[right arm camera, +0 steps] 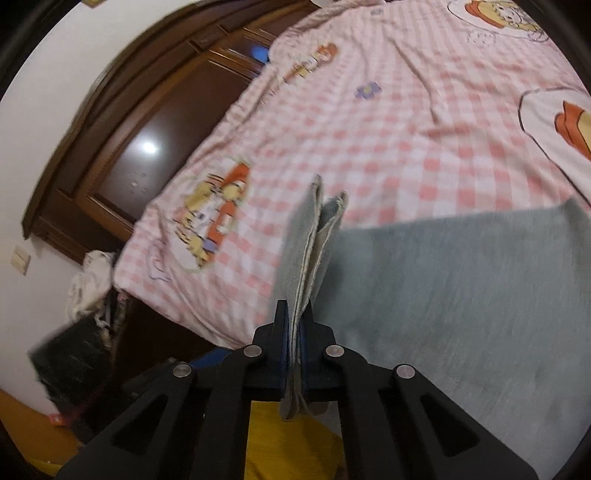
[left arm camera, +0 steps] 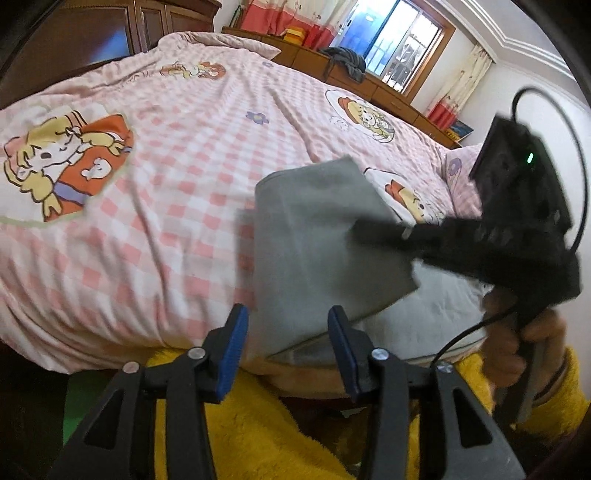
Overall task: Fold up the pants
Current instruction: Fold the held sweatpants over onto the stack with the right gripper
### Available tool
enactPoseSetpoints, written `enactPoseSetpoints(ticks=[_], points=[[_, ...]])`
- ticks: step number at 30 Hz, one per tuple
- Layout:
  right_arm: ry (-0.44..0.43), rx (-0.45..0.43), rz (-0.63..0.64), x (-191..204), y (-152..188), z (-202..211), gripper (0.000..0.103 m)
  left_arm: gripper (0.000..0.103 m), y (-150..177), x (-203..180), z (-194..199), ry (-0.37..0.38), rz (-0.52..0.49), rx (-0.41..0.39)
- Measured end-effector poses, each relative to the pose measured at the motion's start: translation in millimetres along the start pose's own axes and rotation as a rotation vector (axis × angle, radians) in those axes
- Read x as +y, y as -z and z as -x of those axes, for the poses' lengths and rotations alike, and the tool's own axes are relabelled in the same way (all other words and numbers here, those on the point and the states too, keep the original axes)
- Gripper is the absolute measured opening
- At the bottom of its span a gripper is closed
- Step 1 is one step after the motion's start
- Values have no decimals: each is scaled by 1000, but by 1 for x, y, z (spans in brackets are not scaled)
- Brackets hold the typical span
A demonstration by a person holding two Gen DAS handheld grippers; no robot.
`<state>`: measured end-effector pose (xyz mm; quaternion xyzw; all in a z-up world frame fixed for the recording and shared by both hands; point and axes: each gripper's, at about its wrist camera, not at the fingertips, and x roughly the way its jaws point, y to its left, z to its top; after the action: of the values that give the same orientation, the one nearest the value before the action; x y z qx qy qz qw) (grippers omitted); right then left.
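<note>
Pants: grey, lying at the near edge of the bed, partly folded, one layer turned over the rest; the fabric is soft with motion blur. My right tool: closed on the pants, jaws pinching a doubled edge whose pale inner side shows, the cloth standing up between the blue pads and a short end hanging below them; seen from my left wrist, this tool reaches in from the right over the grey cloth, blurred, with my right hand on its handle and a black cable looping from its top. My left tool: jaws apart, nothing gripped, its blue pads standing over the near edge of the pants; whether either pad touches the cloth I cannot tell. Bed cover: pink and white check with cartoon figures and small purple flowers, rumpled. My clothing: yellow fleece, below both tools. Headboard: dark wood, glossy, at the left of the bed in the right wrist view. Window: wood frame, bright, beyond the far side of the bed, with red-and-white curtains. Low wooden cabinets run under the window, a dark garment heaped on top.
</note>
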<state>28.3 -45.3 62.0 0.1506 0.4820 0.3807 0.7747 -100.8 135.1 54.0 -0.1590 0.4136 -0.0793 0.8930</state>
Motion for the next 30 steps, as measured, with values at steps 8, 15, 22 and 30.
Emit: enactPoseSetpoints(ticks=[8,15,22,30], points=[[-26,-74,21,20,-11,40,5,61,15,-19,-12,5,-36,57],[14,-157,46,21,-17,87,5,61,4,-57,-36,9,-84,72],[40,-267,74,18,-25,151,5,66,6,-106,-56,-20,-177,87],[141,-404,84,-5,-23,235,5,66,26,-149,-84,-39,-303,148]])
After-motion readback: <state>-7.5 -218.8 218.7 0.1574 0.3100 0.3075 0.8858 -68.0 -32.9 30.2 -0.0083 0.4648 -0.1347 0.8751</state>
